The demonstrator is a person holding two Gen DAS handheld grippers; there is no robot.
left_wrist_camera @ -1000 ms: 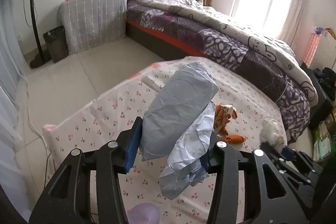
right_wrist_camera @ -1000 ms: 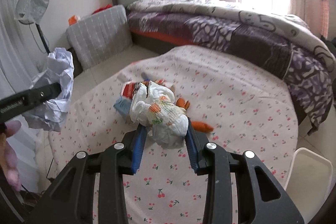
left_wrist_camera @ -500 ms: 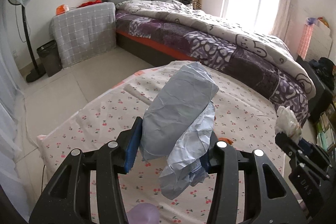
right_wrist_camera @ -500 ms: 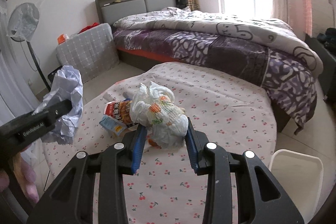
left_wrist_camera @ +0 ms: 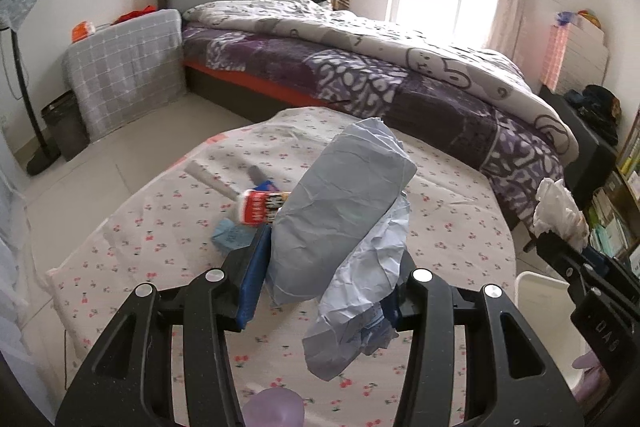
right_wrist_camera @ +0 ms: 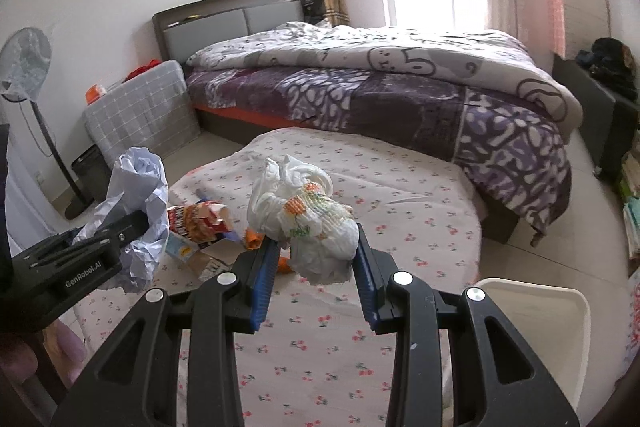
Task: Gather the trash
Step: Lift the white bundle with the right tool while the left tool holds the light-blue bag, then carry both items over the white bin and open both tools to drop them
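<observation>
Right now we have both tools loaded: left tool [left_wrist_camera: 320, 291] is closed partway onto a crumpled blue-grey paper wad [left_wrist_camera: 340, 227], which sticks up and hangs down well past the pads, and right tool [right_wrist_camera: 316, 271] is clamped narrower on a scrunched white plastic bag [right_wrist_camera: 308, 223] with orange and green print. Both loads are held up off the bench [right_wrist_camera: 320, 355] with its cherry-print cloth. More trash sits on that cloth: a red-and-white snack wrapper [right_wrist_camera: 196, 221], a flat blue carton [left_wrist_camera: 230, 235], an orange scrap [right_wrist_camera: 252, 237]. A white bin [right_wrist_camera: 532, 323] shows at the bench's right edge, just beside the right tool, so we judge both pieces are headed there. Risks: the paper wad is gripped low and off-centre, so a quick swing could lever it out between the pads; the bag is slippery and only squeezed at its bottom, so it could slide free short of the bin; with the two tools close together over one small bin, they could knock each other, and a drop could land on the floor
</observation>
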